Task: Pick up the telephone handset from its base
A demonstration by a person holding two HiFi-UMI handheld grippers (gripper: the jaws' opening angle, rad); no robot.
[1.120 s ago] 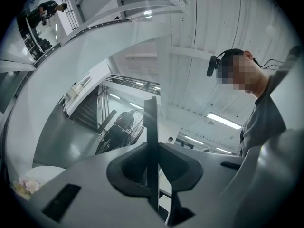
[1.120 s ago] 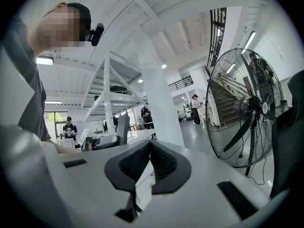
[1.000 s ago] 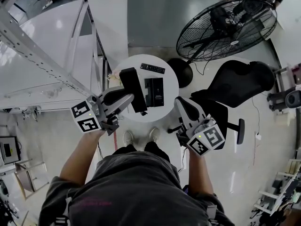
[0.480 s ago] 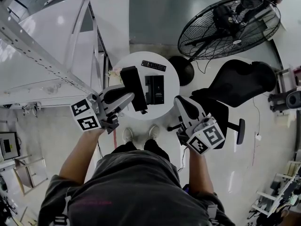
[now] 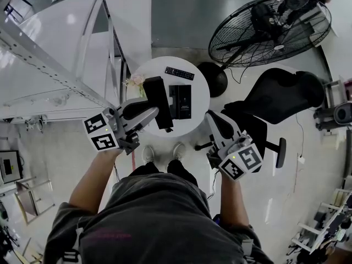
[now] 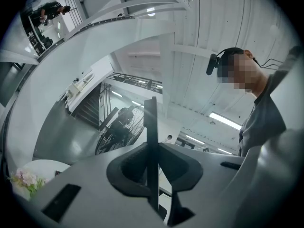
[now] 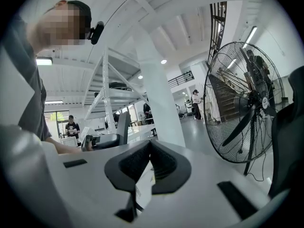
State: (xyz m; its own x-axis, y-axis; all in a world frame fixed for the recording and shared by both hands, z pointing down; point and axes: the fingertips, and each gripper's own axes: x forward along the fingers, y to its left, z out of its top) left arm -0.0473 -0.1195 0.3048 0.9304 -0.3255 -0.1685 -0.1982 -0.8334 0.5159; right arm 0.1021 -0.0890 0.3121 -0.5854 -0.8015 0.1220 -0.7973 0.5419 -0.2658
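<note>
My left gripper [image 5: 154,112] is shut on the black telephone handset [image 5: 158,100] and holds it in the air over the left part of the round white table [image 5: 201,100]. The black base [image 5: 180,101] lies on that table, just right of the handset and apart from it. In the left gripper view the handset [image 6: 151,141] stands edge-on as a thin dark slab clamped between the jaws. My right gripper [image 5: 212,119] hovers off the table's right edge. Its jaws [image 7: 150,148] are shut with nothing between them.
A black remote control [image 5: 179,73] lies at the table's far side and a small bunch of flowers [image 5: 136,80] at its left. A large floor fan [image 5: 269,29] and a black office chair [image 5: 275,100] stand to the right. A white steel staircase frame [image 5: 66,65] runs along the left.
</note>
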